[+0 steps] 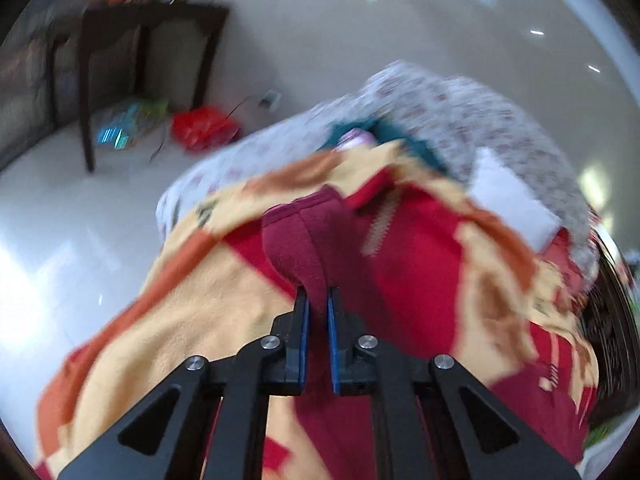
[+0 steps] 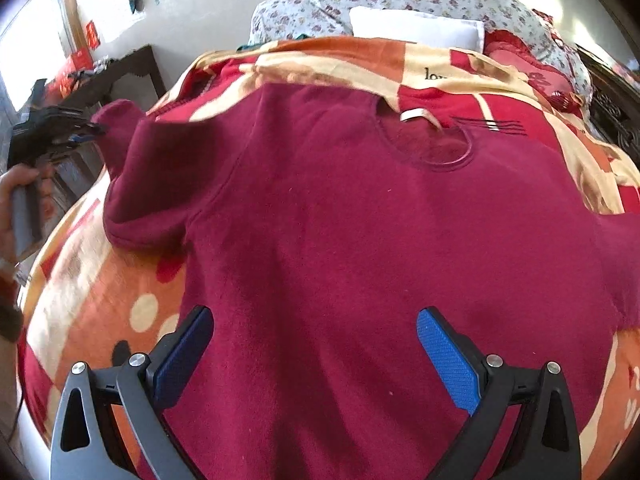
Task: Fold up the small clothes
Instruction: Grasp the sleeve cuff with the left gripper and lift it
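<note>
Sleeve (image 1: 298, 240) pinched in left tool (image 1: 317, 304).

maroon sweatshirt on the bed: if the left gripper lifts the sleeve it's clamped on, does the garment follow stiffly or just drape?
Probably drapes: the sleeve already bends limply from the left gripper down to the maroon sweatshirt. The body looks like thick fleece, so likely some drag on the fuzzy blanket. Slipping seems unlikely; the blue pads pinch bunched cloth.

the sweater (image 2: 340, 220) lies on the blanket (image 2: 100, 280); pillow (image 2: 412, 26) behind it, side table (image 1: 148, 40) left.
</note>
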Available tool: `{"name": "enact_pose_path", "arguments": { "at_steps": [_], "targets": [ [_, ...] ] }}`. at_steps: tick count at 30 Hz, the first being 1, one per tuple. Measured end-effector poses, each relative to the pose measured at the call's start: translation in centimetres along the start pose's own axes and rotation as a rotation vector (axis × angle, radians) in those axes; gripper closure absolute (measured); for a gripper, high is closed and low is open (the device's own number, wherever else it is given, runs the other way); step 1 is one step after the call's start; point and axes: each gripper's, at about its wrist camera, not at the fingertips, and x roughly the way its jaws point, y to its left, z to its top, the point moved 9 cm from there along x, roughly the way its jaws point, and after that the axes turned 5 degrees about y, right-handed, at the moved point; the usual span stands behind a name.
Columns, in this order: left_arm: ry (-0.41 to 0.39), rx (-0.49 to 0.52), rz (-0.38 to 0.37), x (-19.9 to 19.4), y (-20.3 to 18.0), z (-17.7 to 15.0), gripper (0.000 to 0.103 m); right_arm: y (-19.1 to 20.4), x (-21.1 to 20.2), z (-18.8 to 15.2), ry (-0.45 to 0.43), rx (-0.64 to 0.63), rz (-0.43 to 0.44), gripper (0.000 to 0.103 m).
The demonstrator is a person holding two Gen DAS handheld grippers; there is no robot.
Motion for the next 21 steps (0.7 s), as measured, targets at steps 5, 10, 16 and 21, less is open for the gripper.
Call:
{"name": "enact_pose_path", "arguments": {
  "at_steps": [5,10,16,21],
  "targets": [
    [-0.1,0.19,-0.12,-9.7,-9.8,-1.4,0.095,-2.6,-2.9,0.3,-0.059,0.067,0.014,0.0],
    [-0.09,0.407,-0.264,-13.7,-20.8,-8.2,0.095,-7.2,-5.7,0.0,-0.109,0.153,-0.004,0.0],
    [0.097,0.569,-0.367,-8.8,-30.0,-20.5,0.095,-14.1,-8.1,-1.4,-0.149,0.274,-0.035,0.0],
    [0.235,0.636,-0.357,-2.7,-31.8,-29.0,0.095,-18.9,-8.9,-2.6,-0.146,0.383,-0.043,0.0]
  ]
}}
